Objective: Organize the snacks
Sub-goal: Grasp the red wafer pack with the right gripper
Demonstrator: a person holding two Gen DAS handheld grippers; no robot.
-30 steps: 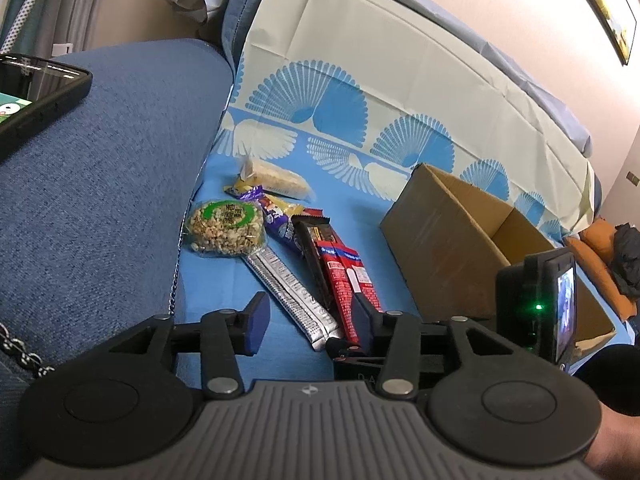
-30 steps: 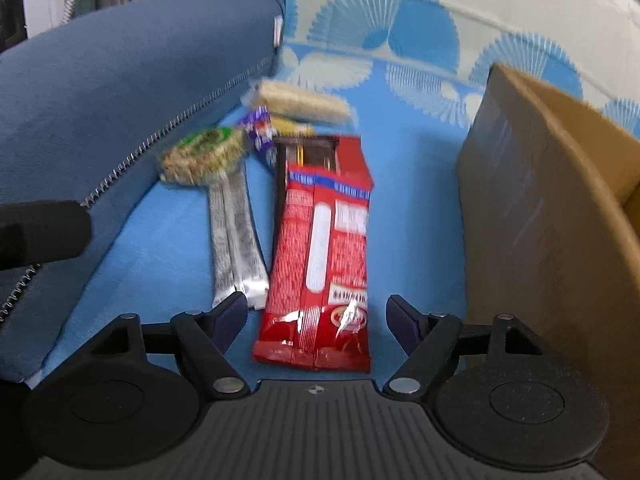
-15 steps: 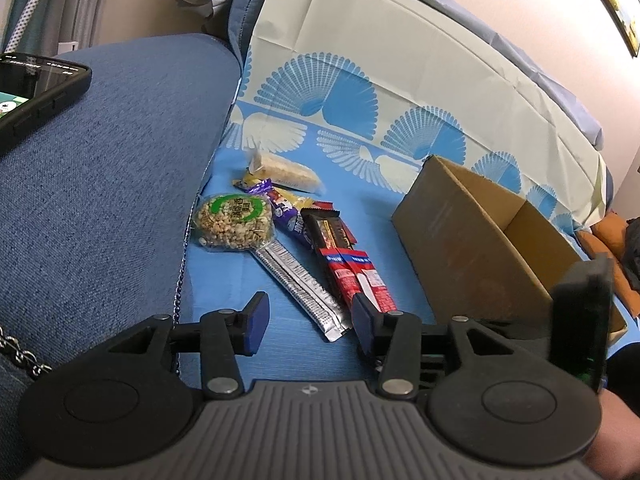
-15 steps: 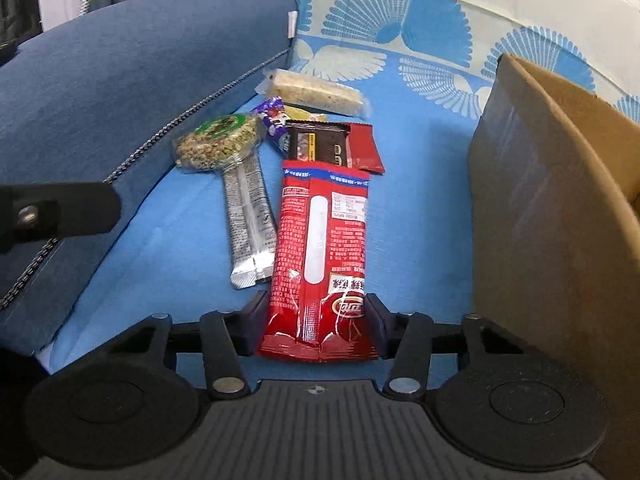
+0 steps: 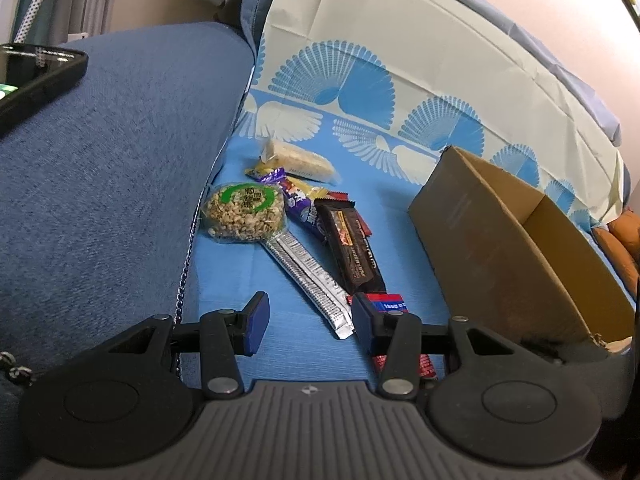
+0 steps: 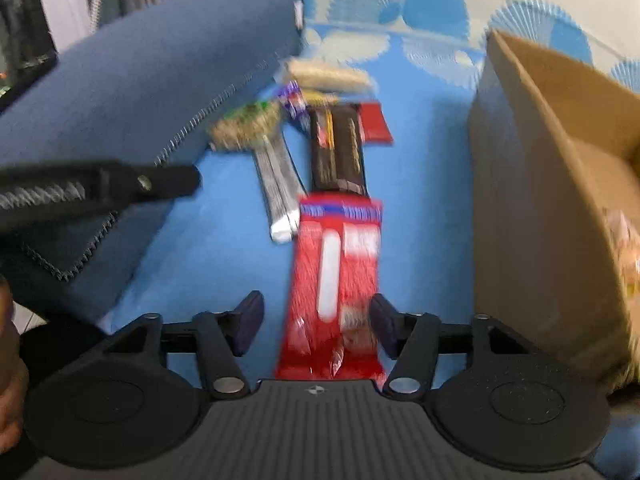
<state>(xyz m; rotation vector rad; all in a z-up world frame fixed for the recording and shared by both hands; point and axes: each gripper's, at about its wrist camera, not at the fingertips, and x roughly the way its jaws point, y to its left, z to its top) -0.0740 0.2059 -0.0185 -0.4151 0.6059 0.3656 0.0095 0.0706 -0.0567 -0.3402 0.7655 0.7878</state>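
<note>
Several snacks lie on the blue cloth: a round puffed-grain cake (image 5: pixel 243 212), a silver bar (image 5: pixel 308 276), a dark chocolate bar (image 5: pixel 352 252), a purple packet (image 5: pixel 298 200) and a pale rice bar (image 5: pixel 300 160). My right gripper (image 6: pixel 318 324) holds a red packet (image 6: pixel 336 276) between its fingers, lifted back from the pile; the jaws look wider than the packet and the view is blurred. The red packet's end shows behind my left finger (image 5: pixel 390 304). My left gripper (image 5: pixel 308 316) is open and empty above the cloth. The open cardboard box (image 5: pixel 520 248) stands to the right (image 6: pixel 540 200).
A blue sofa arm (image 5: pixel 100 160) rises on the left, with a black phone (image 5: pixel 32 76) on top. A patterned cloth (image 5: pixel 400 80) covers the sofa back. The left gripper's finger (image 6: pixel 120 188) shows at the left of the right wrist view. An orange cushion (image 5: pixel 624 248) lies far right.
My right gripper closed around the red packet and pulled it back off the dark chocolate bar, towards me. The left gripper stayed open and drifted slightly.
</note>
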